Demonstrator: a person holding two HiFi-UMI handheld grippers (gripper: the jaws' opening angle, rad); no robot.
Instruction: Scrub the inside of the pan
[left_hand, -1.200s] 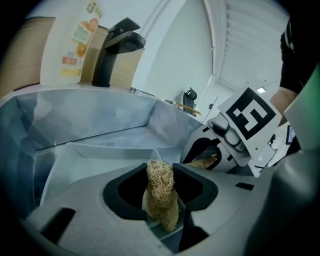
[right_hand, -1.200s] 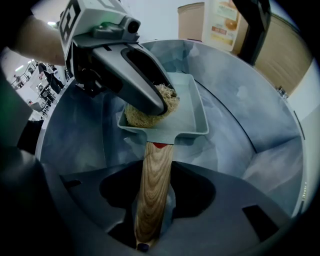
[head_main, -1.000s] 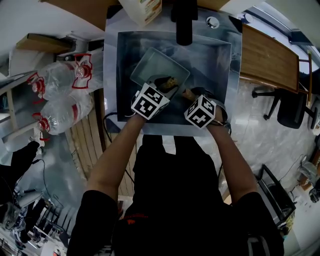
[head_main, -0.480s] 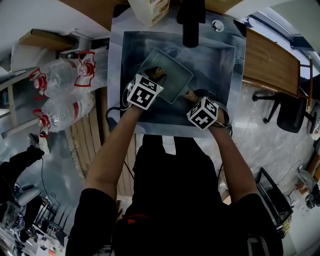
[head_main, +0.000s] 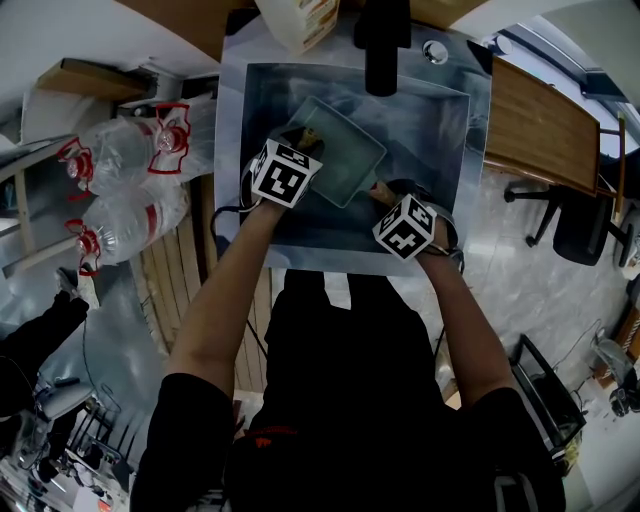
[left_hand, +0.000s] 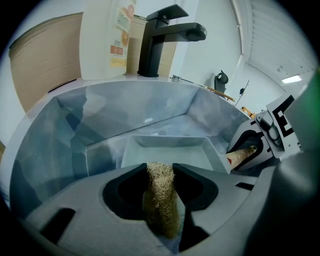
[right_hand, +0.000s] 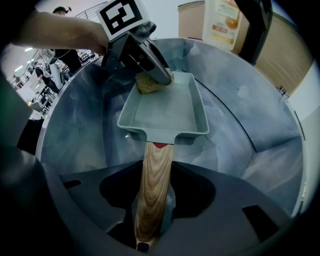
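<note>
A rectangular grey-green pan (head_main: 342, 152) (right_hand: 167, 107) lies in the steel sink (head_main: 440, 120). Its wooden handle (right_hand: 154, 185) (head_main: 381, 189) runs back between the jaws of my right gripper (right_hand: 155, 175) (head_main: 387, 193), which is shut on it at the pan's near end. My left gripper (left_hand: 160, 172) (head_main: 303, 143) is shut on a tan fibrous scrubber (left_hand: 161, 197) (right_hand: 149, 83). In the right gripper view the scrubber rests inside the pan at its far left corner, under the left gripper (right_hand: 142, 57). The left gripper view shows the pan (left_hand: 170, 150) ahead and the right gripper (left_hand: 265, 137) at the right.
A black faucet (left_hand: 167, 35) (head_main: 385, 40) and a soap bottle (left_hand: 107, 40) (head_main: 295, 20) stand on the sink's back rim. Steep sink walls (right_hand: 250, 105) surround the pan. Large water bottles (head_main: 130, 190) lie left of the sink, and a wooden table (head_main: 540, 115) stands to the right.
My left gripper has carried the scrubber from the pan's near right side across to its far left corner. The right gripper and the handle have stayed put.
</note>
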